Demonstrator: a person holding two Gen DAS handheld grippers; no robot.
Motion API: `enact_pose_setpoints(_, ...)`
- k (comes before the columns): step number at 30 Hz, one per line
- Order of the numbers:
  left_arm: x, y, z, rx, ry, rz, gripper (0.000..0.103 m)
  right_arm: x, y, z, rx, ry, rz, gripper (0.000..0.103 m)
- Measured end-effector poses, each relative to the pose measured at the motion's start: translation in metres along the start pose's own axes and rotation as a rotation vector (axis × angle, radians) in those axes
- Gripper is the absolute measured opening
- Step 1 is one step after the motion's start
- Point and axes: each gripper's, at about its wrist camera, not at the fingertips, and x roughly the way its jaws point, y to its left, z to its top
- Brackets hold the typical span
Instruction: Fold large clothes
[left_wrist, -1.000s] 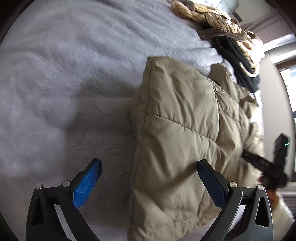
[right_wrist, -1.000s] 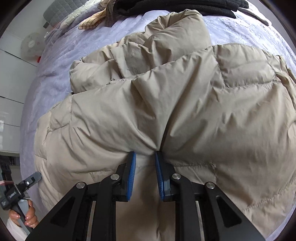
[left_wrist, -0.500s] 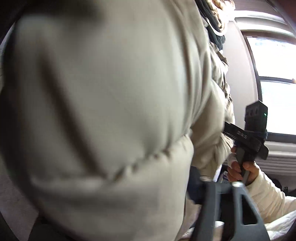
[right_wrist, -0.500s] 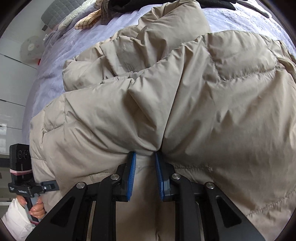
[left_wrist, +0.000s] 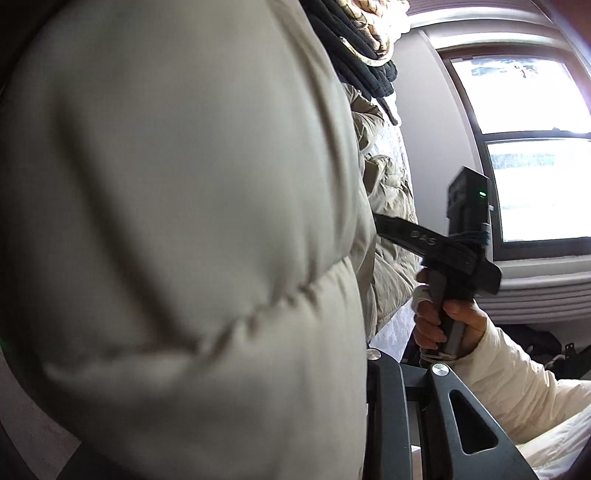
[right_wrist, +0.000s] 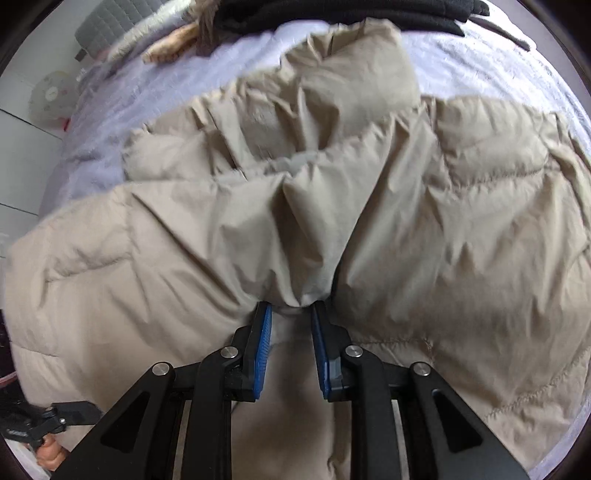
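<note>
A large beige puffer jacket (right_wrist: 424, 206) lies crumpled on a bed with a lavender cover (right_wrist: 122, 110). My right gripper (right_wrist: 291, 314) is shut on a bunched fold of the jacket's near edge, its blue pads (right_wrist: 263, 343) pinching the cloth. In the left wrist view the jacket (left_wrist: 184, 221) fills nearly the whole frame, pressed close to the lens. It hides the left gripper's pads; only its right finger arm (left_wrist: 391, 413) shows, hard against the cloth. The right gripper (left_wrist: 417, 240) also shows there, held by a hand.
Dark clothes (right_wrist: 351, 14) and a tan patterned garment (right_wrist: 173, 40) lie at the bed's far end. A window (left_wrist: 532, 147) and a wall are to the right in the left wrist view. A white cabinet (right_wrist: 18, 147) stands left of the bed.
My left gripper moved from open beside the jacket's edge into the jacket, which now covers its view. My right gripper kept its hold and the jacket bunched up toward it.
</note>
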Motion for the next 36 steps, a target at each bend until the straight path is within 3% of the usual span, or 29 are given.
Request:
enact_pose_setpoints(1,-0.002,0.002,-0.001,-0.006,-0.001,0.004,0.034,-0.009,0.002,0.000,-0.003,-0.041,-0.004,0.020)
enact_pose_setpoints(2,-0.004,0.003,-0.001,-0.008,0.000,0.008,0.034,-0.013,0.004,0.003,-0.008,-0.068,-0.016,0.010)
enact_pose_setpoints(4,-0.007,0.002,-0.001,-0.010,0.001,0.022,0.034,-0.006,0.005,0.014,0.000,-0.071,-0.037,0.009)
enact_pose_setpoints(9,-0.016,-0.024,-0.001,0.008,-0.036,0.041,0.034,0.060,-0.008,0.047,0.065,0.056,-0.028,0.003)
enact_pose_setpoints(13,-0.019,-0.041,0.006,0.014,-0.047,0.062,0.034,0.047,-0.010,0.052,0.041,0.078,-0.005,0.003)
enact_pose_setpoints(16,-0.019,-0.047,0.006,0.015,-0.040,0.093,0.034,0.007,-0.019,0.036,0.014,0.043,0.031,0.003)
enact_pose_setpoints(20,-0.019,-0.052,0.007,-0.018,-0.042,0.112,0.034,-0.038,-0.050,-0.027,0.028,0.045,0.102,0.003)
enact_pose_setpoints(25,-0.023,-0.077,0.013,-0.044,-0.036,0.138,0.034,-0.017,-0.080,-0.096,0.140,0.123,0.176,0.003)
enact_pose_setpoints(31,-0.013,-0.164,0.030,0.065,-0.007,0.156,0.034,0.013,-0.101,-0.097,0.243,0.134,0.279,0.002)
enact_pose_setpoints(36,0.032,-0.234,0.047,0.194,0.069,0.193,0.034,0.025,-0.125,-0.095,0.334,0.162,0.427,0.000)
